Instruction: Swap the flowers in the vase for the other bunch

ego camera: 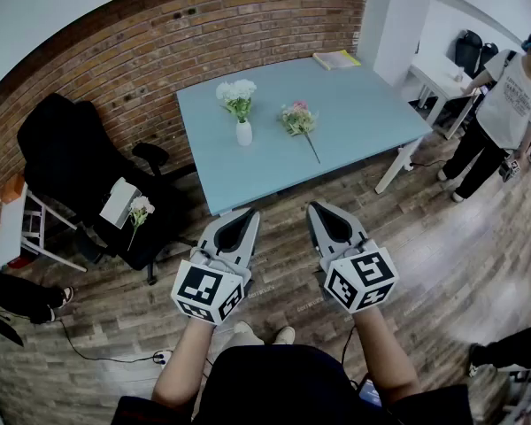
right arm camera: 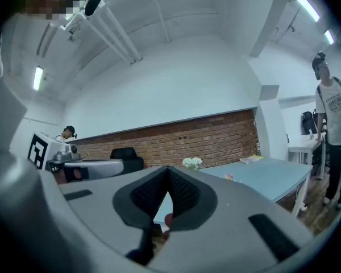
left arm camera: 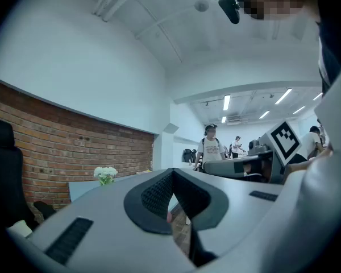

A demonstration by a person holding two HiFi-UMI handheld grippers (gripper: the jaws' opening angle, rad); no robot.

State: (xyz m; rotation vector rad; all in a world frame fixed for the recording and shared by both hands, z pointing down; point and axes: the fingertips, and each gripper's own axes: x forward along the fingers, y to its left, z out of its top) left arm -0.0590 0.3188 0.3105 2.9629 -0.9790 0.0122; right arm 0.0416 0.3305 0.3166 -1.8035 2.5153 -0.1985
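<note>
On the light blue table stands a small white vase holding white flowers. A pink bunch lies flat on the tabletop to its right, stem toward me. Both grippers are held level over the floor, short of the table's near edge. My left gripper is shut and holds nothing; my right gripper is shut and holds nothing too. In the left gripper view the white flowers show beyond the closed left gripper. In the right gripper view the white flowers and pink bunch lie past the right gripper.
A black office chair stands left of the table with a white item and another small flower bunch on it. A yellow book lies at the table's far corner. A person stands at the right by a white table. Brick wall behind.
</note>
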